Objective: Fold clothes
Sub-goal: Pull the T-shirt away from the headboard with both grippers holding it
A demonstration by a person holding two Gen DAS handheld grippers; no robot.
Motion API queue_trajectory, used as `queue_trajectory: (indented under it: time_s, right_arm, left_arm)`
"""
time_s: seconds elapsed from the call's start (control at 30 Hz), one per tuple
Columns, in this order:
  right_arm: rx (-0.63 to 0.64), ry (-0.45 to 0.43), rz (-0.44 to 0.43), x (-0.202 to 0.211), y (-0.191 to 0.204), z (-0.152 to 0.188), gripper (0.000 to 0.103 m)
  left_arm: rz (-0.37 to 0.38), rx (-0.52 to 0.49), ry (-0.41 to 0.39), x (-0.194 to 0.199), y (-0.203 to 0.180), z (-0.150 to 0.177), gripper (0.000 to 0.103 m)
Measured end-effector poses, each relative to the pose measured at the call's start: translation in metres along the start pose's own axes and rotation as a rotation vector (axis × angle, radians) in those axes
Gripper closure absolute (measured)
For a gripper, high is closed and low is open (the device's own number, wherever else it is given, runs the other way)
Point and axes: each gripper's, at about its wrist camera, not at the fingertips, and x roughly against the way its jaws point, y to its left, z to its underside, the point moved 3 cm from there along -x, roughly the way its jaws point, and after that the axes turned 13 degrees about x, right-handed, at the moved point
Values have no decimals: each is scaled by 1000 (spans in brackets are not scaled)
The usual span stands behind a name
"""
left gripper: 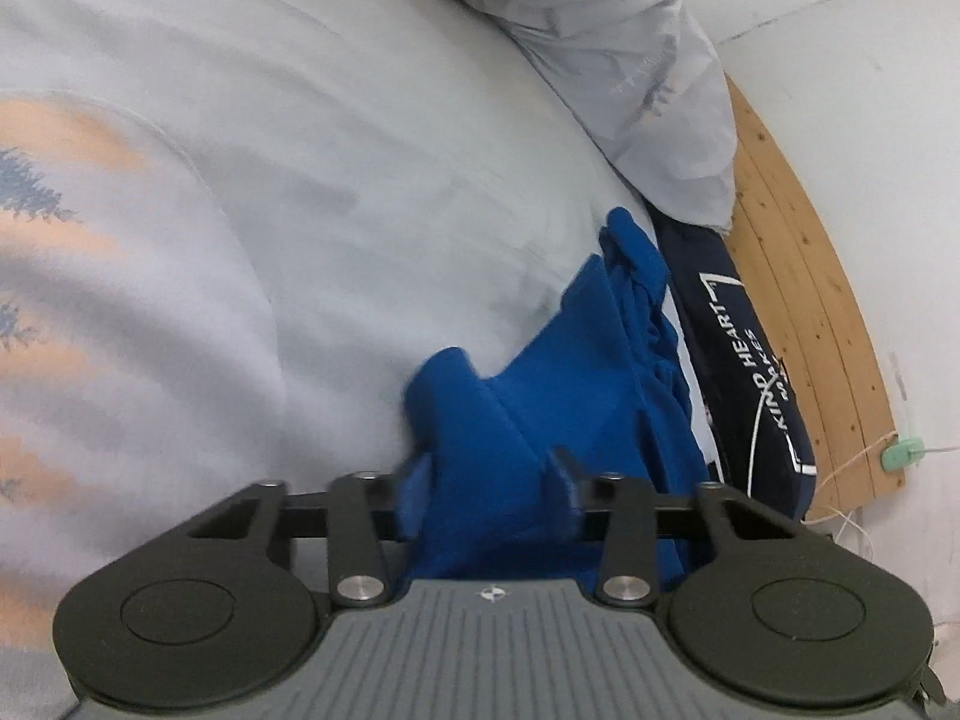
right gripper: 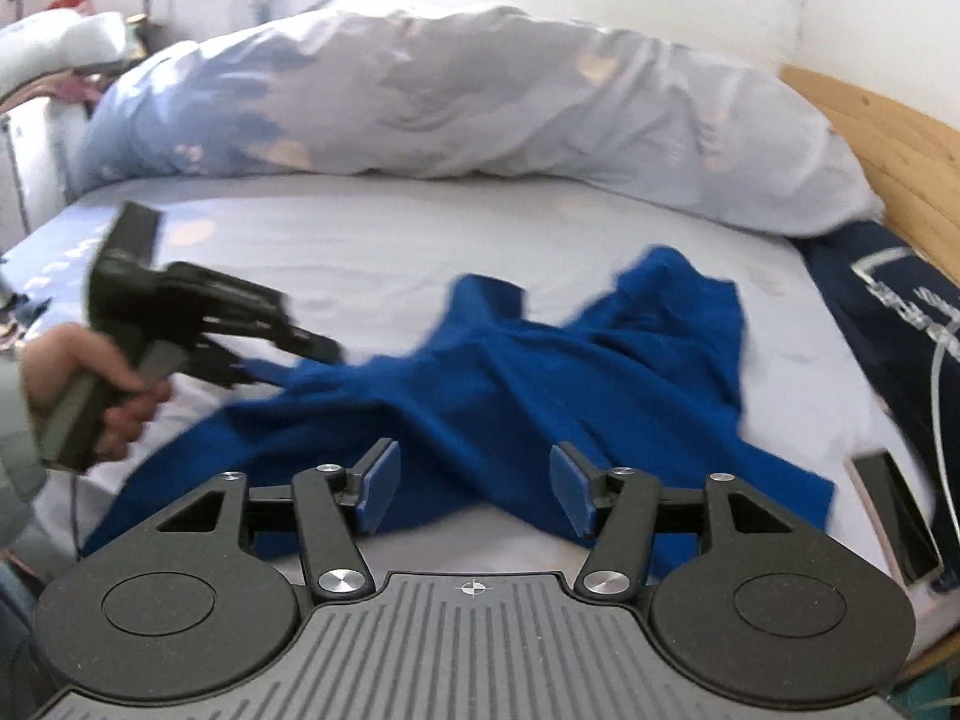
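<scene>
Garment: a bright blue soft knit shirt (right gripper: 510, 372) lies crumpled and spread on the pale bedsheet (right gripper: 360, 240), beside a dark navy printed garment (right gripper: 888, 312).
Left gripper (left gripper: 489, 480): its fingers stand apart, with blue cloth bunched between them; whether they pinch it I cannot tell.
Right gripper (right gripper: 474, 486): fingers apart, holding nothing, just above the near hem.
Handling: the cloth looks light, limp and not slippery; it will sag and wrinkle.
Where to hold: I judge a hem corner or a shoulder seam is best.
</scene>
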Motion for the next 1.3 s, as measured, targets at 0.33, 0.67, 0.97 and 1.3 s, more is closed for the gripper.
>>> queue_trajectory:
  time_s: [0.33,0.67,0.97,1.3]
  right_arm:
    - [149,-61,-45,-48,77,-49,39]
    - [78,-61,46,-73,89,-46,33]
    - [-60,1,144,-110,85,-39,56]
    - [-126,-4,28,-58,41,-9,87]
  left_arm:
    - [100,-69,2,20,-29,-3,87]
    - [172,-209,68,34,-56,12,87]
    - [148,-259,88,27,-64,25,87]
    - [169,-223,-27,43,-58,8,38]
